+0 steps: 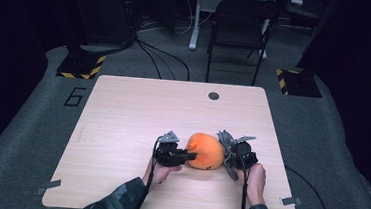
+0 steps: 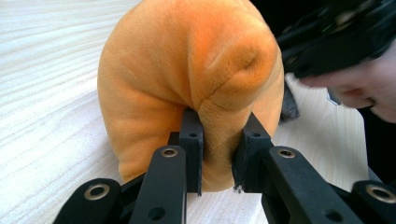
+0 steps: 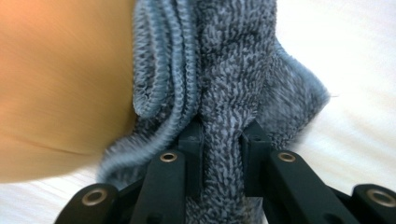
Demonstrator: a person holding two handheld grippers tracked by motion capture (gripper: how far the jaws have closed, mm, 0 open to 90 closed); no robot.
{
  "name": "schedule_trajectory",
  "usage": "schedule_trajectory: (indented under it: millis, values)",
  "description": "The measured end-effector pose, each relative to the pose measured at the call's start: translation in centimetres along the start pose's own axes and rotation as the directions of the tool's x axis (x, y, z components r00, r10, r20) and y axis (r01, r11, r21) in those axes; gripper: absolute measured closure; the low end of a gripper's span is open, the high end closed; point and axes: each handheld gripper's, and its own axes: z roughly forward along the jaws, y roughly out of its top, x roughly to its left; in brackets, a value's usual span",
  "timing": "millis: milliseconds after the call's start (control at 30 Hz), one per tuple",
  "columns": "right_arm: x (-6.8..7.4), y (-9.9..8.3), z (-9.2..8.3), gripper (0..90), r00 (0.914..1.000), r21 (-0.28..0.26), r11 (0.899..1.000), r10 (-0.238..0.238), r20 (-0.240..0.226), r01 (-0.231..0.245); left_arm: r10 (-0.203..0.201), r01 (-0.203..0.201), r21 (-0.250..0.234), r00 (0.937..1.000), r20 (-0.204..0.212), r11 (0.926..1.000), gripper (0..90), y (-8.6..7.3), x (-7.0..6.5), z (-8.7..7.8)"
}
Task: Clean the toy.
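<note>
We have the left claw (image 2: 218, 156) clamped on a pinched fold of the orange plush (image 1: 204, 151), which lies mid-surface (image 1: 123, 109), long axis across it, folded end toward that claw. The right claw (image 3: 222, 151) grips the grey towel (image 3: 233, 79) against its far side. We judge a shallow pinch could slip free if either pulls.

Orange plush toy (image 1: 205, 151), blue-grey looped towel (image 3: 233, 84), pale wood-grain table (image 1: 122, 114)
</note>
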Motion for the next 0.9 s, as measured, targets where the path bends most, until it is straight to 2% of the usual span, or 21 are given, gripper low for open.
schedule_trajectory:
  millis: [33,67,100,133,167,200,233,267,300,333,367,400,467,500,533,567,633,667,700,733,900]
  values:
    - [-0.1,-0.1,0.3,74.9,0.9999,0.014,1.0,0.006,-0.011,-0.006,0.001,-0.001,0.002,1.0,0.006,1.0,75.7,0.0,0.1,0.0]
    - [-0.3,0.0,0.3,74.9,0.9994,0.007,1.0,0.025,-0.022,-0.025,0.001,-0.001,-0.004,1.0,0.004,1.0,75.7,0.0,0.1,0.0]
    - [-0.3,0.0,0.3,74.9,0.9994,0.007,1.0,0.025,-0.022,-0.025,0.001,-0.001,-0.004,1.0,0.004,1.0,75.7,0.0,0.1,0.0]
    - [-0.5,0.4,-0.7,75.3,0.9994,-0.025,0.999,0.029,-0.017,-0.03,0.0,0.0,-0.005,1.0,0.005,1.0,75.7,0.0,0.2,-0.1]
    - [-0.5,0.4,-0.7,75.3,0.9994,-0.025,0.999,0.029,-0.017,-0.03,-0.004,0.004,-0.005,1.0,0.005,1.0,75.7,0.0,0.2,-0.1]
    - [-0.6,0.7,-2.1,75.6,0.9995,-0.072,0.997,0.031,-0.01,-0.031,-0.003,0.003,-0.006,1.0,0.004,1.0,75.7,0.0,0.2,-0.1]
    - [-0.7,0.8,-2.8,75.7,0.9995,-0.1,0.994,0.031,-0.008,-0.032,0.0,0.0,-0.006,1.0,0.003,1.0,75.7,0.0,0.2,-0.1]
    - [-0.7,0.8,-2.8,75.7,0.9995,-0.1,0.994,0.031,-0.008,-0.032,0.0,0.0,-0.006,1.0,0.002,1.0,75.7,0.0,0.2,-0.1]
    - [-0.6,1.0,-3.8,75.7,0.9991,-0.132,0.99,0.041,-0.009,-0.042,0.0,0.0,-0.007,1.0,0.001,1.0,75.7,0.0,0.2,-0.1]
    - [0.0,1.6,-5.9,75.7,0.9983,-0.207,0.977,0.047,-0.036,-0.054,0.003,-0.003,-0.005,1.0,-0.001,1.0,75.7,0.0,0.1,-0.1]
    - [0.0,1.6,-5.9,75.7,0.9983,-0.207,0.977,0.047,-0.036,-0.054,0.003,-0.003,-0.005,1.0,-0.001,1.0,75.7,0.0,0.1,-0.1]
    - [1.1,2.3,-8.1,75.7,0.9979,-0.293,0.956,-0.002,-0.064,-0.017,0.002,-0.002,-0.007,1.0,-0.001,1.0,75.7,0.0,0.1,0.0]
    - [2.5,2.8,-9.3,75.6,0.9937,-0.345,0.939,-0.043,-0.103,0.005,0.005,-0.005,-0.005,1.0,-0.002,1.0,75.7,0.0,0.1,0.0]
    - [2.5,2.8,-9.3,75.6,0.9937,-0.345,0.939,-0.043,-0.103,0.005,0.018,-0.018,-0.002,0.9998,-0.004,0.9998,75.7,0.0,0.2,0.0]
    - [3.5,3.1,-9.8,75.6,0.9903,-0.365,0.931,-0.068,-0.121,0.019,0.014,-0.014,0.0,0.9999,-0.002,0.9999,75.7,0.0,0.1,0.0]
    - [5.4,3.4,-9.9,75.5,0.9845,-0.375,0.924,-0.124,-0.124,0.069,0.02,-0.02,-0.007,0.9998,-0.008,0.9998,75.7,0.0,0.0,0.0]
    - [6.8,3.6,-8.8,75.1,0.979,-0.34,0.934,-0.162,-0.123,0.112,0.018,-0.018,-0.007,0.9998,-0.011,0.9998,75.7,0.0,0.0,0.0]
    - [6.8,3.6,-8.8,75.1,0.979,-0.34,0.934,-0.162,-0.123,0.112,0.018,-0.018,-0.007,0.9998,-0.011,0.9998,75.7,0.0,0.0,0.0]
    - [7.3,3.5,-8.0,75.1,0.9806,-0.317,0.94,-0.165,-0.106,0.123,0.014,-0.014,-0.005,0.9998,-0.015,0.9999,75.7,-0.1,0.1,0.0]
    - [7.4,3.2,-6.8,75.1,0.9822,-0.304,0.942,-0.173,-0.073,0.143,0.014,-0.014,-0.001,0.9998,-0.014,0.9999,75.6,-0.1,0.2,0.0]
    - [6.7,3.1,-6.9,74.8,0.9846,-0.285,0.948,-0.165,-0.058,0.142,0.013,-0.013,-0.002,0.9999,-0.004,0.9999,75.6,-0.1,0.3,0.1]
